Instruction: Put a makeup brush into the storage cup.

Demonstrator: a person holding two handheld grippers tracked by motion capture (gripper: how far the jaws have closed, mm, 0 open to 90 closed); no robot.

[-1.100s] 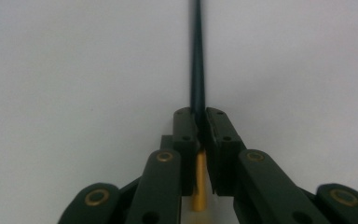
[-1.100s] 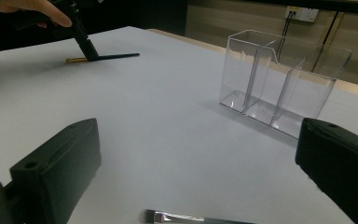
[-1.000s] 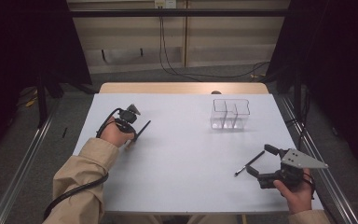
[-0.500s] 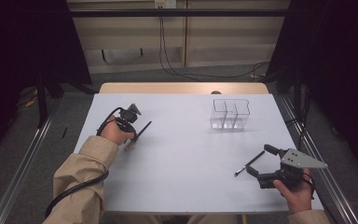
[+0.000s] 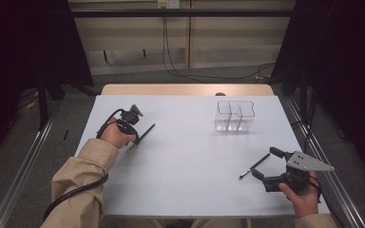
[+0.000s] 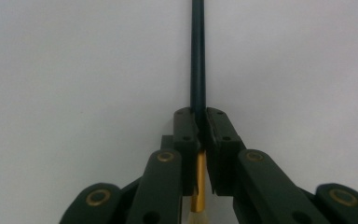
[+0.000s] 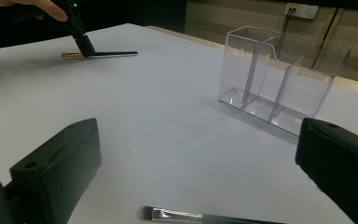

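My left gripper [image 5: 137, 139] stands at the table's left, shut on a black-handled brush [image 5: 146, 132] that lies on the white surface. In the left gripper view the jaws [image 6: 200, 125] pinch this brush [image 6: 198, 56] just above its gold ferrule, and pale bristles show below. At the front right, my right gripper [image 5: 266, 162] is open, and a second thin brush [image 5: 255, 166] lies on the table between its jaws, untouched. The right gripper view shows that brush's silver ferrule [image 7: 205, 216] low between the wide jaws [image 7: 198, 163]. The left gripper [image 7: 85, 46] appears far off there.
A clear plastic organiser [image 5: 235, 115] with three compartments stands empty at the back right, and also shows ahead in the right gripper view [image 7: 279, 79]. The white tabletop [image 5: 190, 156] is bare in the middle. Metal rails run along both sides of the table.
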